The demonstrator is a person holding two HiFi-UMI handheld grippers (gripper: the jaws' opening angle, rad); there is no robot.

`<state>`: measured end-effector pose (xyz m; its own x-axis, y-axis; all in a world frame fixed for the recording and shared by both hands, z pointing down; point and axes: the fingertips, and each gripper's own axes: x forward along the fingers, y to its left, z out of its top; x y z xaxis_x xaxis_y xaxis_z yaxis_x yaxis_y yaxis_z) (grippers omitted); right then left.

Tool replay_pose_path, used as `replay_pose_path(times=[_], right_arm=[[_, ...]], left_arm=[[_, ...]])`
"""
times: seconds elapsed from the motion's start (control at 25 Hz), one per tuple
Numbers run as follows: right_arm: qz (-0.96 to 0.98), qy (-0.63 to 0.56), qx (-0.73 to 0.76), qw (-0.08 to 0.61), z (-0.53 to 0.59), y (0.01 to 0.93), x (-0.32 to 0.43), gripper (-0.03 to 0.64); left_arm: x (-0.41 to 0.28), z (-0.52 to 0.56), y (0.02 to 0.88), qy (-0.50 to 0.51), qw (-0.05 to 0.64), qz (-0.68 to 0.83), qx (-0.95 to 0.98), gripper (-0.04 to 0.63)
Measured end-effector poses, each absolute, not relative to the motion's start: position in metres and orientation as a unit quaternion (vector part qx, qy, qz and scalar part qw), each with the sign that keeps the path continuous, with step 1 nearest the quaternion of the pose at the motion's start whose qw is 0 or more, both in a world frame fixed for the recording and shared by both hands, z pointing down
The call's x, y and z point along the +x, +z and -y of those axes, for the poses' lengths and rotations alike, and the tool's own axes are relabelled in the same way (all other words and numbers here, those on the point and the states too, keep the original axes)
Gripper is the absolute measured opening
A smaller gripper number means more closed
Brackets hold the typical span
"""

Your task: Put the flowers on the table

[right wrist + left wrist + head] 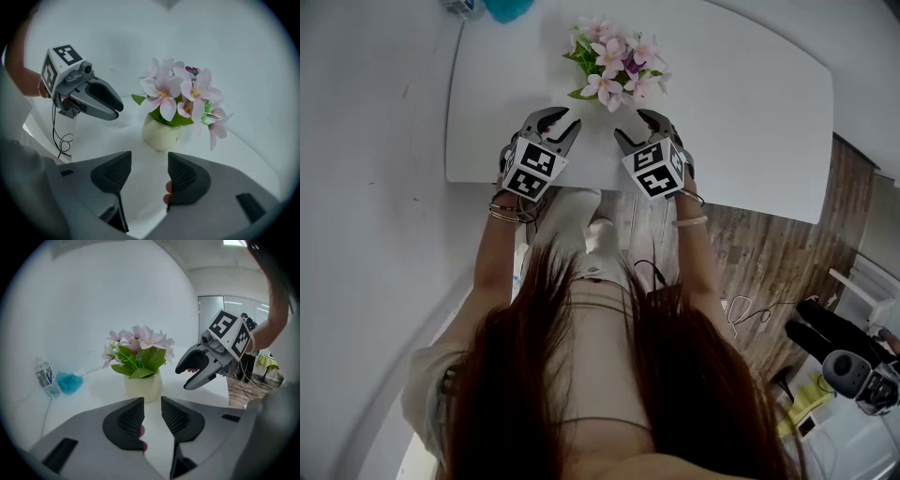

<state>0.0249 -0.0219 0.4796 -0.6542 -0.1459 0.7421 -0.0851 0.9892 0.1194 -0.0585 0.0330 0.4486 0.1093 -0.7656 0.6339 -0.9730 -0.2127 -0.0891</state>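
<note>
Potted flowers (614, 67) stand upright on the table (750, 112), just ahead and centred between my left gripper (564, 124) and right gripper (630, 127); both jaw pairs parted, empty.

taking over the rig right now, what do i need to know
Left gripper: narrow gap, nothing in it.
Right gripper: open wider, also empty.
Flowers: in their cream pot, upright on the white table, just beyond both grippers and touched by neither.
Done: the flowers are on the table, standing free.
Left: nothing obvious; probably just draw both grippers clear without knocking the pot.
</note>
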Motion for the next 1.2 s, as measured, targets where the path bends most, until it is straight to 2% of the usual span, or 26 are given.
replay_pose_path(times=[0.16, 0.24, 0.36, 0.88, 1.2], right_arm=[[0.915, -0.03, 0.075, 0.395, 0.015, 0.465, 0.03, 0.236], [0.917, -0.033, 0.085, 0.388, 0.013, 0.458, 0.035, 0.191], [0.921, -0.033, 0.091, 0.377, 0.006, 0.451, 0.041, 0.166], [0.93, -0.045, 0.109, 0.349, -0.022, 0.421, 0.072, 0.089], [0.933, -0.058, 0.12, 0.334, -0.04, 0.406, 0.093, 0.07]], left_arm=[[-0.05, -0.045, 0.443, 0.289, 0.174, 0.611, 0.716, 0.08], [-0.045, -0.05, 0.44, 0.288, 0.173, 0.615, 0.713, 0.064], [-0.04, -0.06, 0.434, 0.285, 0.172, 0.624, 0.707, 0.053], [-0.011, -0.088, 0.407, 0.266, 0.154, 0.653, 0.692, 0.008], [0.008, -0.107, 0.392, 0.27, 0.13, 0.662, 0.687, 0.003]])
